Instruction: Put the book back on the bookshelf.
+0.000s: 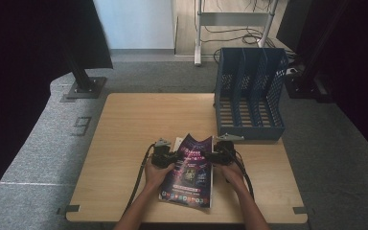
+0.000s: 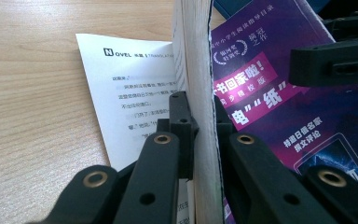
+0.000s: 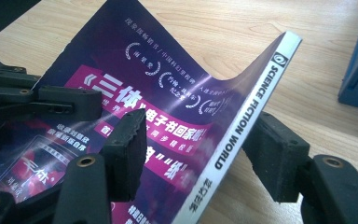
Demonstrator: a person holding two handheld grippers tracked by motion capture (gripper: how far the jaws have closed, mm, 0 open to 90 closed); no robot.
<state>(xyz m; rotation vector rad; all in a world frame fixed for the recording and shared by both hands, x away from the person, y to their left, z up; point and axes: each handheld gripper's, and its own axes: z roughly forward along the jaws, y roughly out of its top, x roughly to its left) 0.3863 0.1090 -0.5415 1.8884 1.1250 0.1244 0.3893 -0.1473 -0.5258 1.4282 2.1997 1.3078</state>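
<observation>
A purple-covered magazine (image 1: 189,175) lies on the wooden table (image 1: 134,120) near its front edge. My left gripper (image 1: 175,156) is shut on the magazine's open edge. In the left gripper view its jaws pinch the upright block of pages (image 2: 200,70), and my left gripper (image 2: 200,105) has the cover (image 2: 270,102) to its right. A white printed page (image 2: 121,93) lies flat on the wood beside it. My right gripper (image 1: 209,154) stands at the spine side. In the right gripper view the white spine (image 3: 242,126) runs between the open jaws of my right gripper (image 3: 200,119).
A blue slotted file holder (image 1: 250,93) stands at the table's back right, just beyond the right gripper. A person's hands (image 1: 155,175) come in from the front edge. Black stands and cables sit on the grey floor behind.
</observation>
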